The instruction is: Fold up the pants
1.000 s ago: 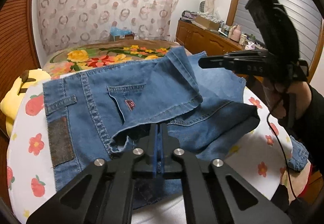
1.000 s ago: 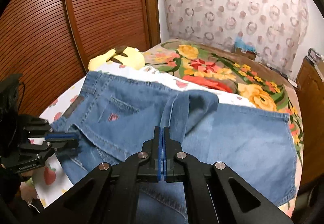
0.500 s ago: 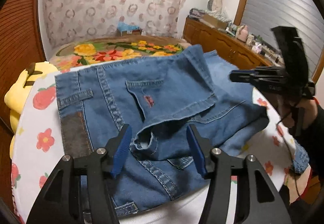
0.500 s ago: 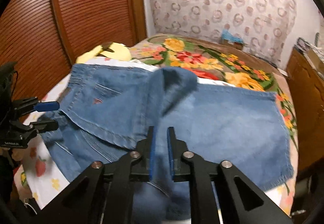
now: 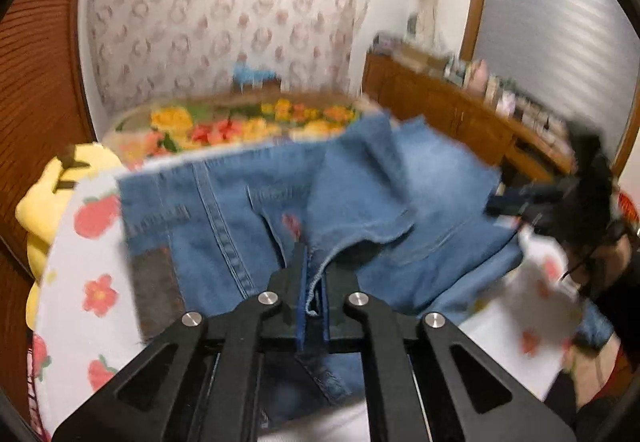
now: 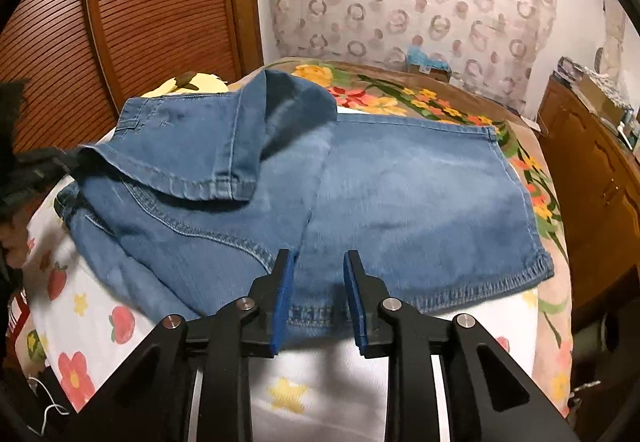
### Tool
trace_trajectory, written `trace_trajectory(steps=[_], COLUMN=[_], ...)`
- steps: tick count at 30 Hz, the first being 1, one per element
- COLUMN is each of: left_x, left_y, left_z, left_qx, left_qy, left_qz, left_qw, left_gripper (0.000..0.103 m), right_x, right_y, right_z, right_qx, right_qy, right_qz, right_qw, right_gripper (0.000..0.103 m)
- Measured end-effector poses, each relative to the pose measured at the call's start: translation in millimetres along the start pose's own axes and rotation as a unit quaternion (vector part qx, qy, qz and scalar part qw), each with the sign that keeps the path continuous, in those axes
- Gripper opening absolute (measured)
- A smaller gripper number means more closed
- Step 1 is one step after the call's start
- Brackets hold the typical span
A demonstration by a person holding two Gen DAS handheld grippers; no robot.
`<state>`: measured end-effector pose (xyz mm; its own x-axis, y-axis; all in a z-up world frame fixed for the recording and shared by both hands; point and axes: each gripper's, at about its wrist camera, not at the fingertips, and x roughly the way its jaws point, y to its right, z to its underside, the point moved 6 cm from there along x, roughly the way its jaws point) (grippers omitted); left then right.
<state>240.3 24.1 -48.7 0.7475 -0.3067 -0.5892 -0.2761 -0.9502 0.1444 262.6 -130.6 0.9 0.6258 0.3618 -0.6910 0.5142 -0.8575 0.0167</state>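
1. The left gripper (image 5: 313, 288) was seen closed on a hem edge of the blue denim pants (image 5: 248, 218), cloth being pinched between its 2 blue pads after the jaws had just closed.
2. The right gripper (image 6: 319, 296) was seen partly open, its jaws having just been opening; the pants (image 6: 400, 202) hem lay between and below the pads, and nothing was gripped.
3. The pants were spread on a white flower-printed cloth (image 6: 320, 382) over the bed, 1 leg end folded back over the waist part.
4. The left view was blurred.
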Motion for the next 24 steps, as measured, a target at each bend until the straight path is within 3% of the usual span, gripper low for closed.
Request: trace_trajectory(steps=[3,5,9,16,18,21,22,24], left_x=[-37,-52,-54,-34,-32,-33,-35,-39], left_y=[-10,-21,-42,-50,-52,-53,-53,-53], left_z=[-12,-14,0,31,35,34,32,30], left_qx=[-0.012,-0.018,-0.022,-0.032,-0.036,-0.034,-0.033,-0.032], left_qy=[0.04,0.044,0.016,-0.027,-0.032,-0.032,-0.031,-0.024], left_qz=[-0.02,-0.033,-0.062,-0.079,-0.08,-0.088,-0.091,-0.095], left_qw=[0.9989,0.9983,0.9977,0.996,0.9956,0.995,0.9948,0.9947], left_gripper=[0.006,0.006,0.006,0.006,0.013,0.038,0.052,0.056], right_x=[-6,-10,-14,2,12,27,32,38], right_y=[-2,-7,-16,-28,-30,-28,-26,-22], right_z=[-5,-7,-9,-12,-9,-6,-3,2], right_qx=[0.004,0.005,0.004,0.0,-0.005,-0.012,-0.015,-0.018], right_qy=[0.003,0.008,0.014,0.008,-0.002,-0.023,-0.031,-0.035], right_qz=[-0.007,-0.018,-0.035,-0.072,-0.075,-0.069,-0.067,-0.065], right_qw=[1.0,1.0,0.999,0.997,0.997,0.997,0.997,0.997], right_gripper=[0.027,0.027,0.028,0.028,0.028,0.028,0.028,0.028])
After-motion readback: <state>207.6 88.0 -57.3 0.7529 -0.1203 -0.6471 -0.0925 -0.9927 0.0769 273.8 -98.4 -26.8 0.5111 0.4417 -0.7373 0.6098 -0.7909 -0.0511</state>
